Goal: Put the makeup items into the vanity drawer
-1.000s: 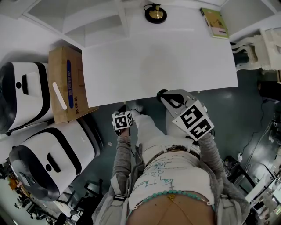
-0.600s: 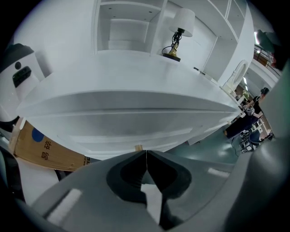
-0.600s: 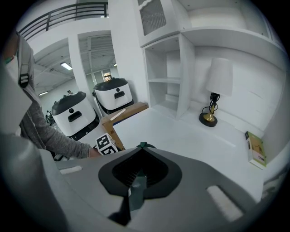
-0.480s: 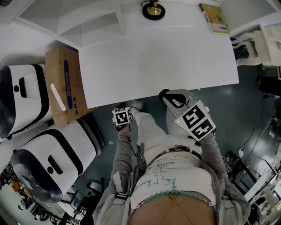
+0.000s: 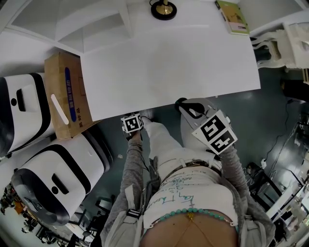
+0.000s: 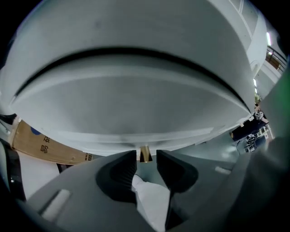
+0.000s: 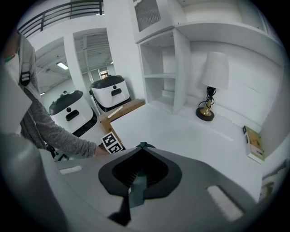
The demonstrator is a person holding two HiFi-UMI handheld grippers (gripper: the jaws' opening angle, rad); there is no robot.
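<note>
Now | left tongs (image 6: pixel 146 157) narrowly apart, brass drawer knob (image 6: pixel 145 153) between tips | right tongs (image 7: pixel 141 146) closed, empty

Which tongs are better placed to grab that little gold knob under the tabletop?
Left. The left tongs are open with the gold knob lined up in their gap; the right tongs are shut, up above the white tabletop.

Head view steeply down on vanity top (image 5: pixel 169 62); right gripper view across it, left close beneath

lamp (image 5: pixel 163 8) and book (image 5: pixel 233 17) (far corners) top the vanity (image 5: pixel 169 62).
</note>
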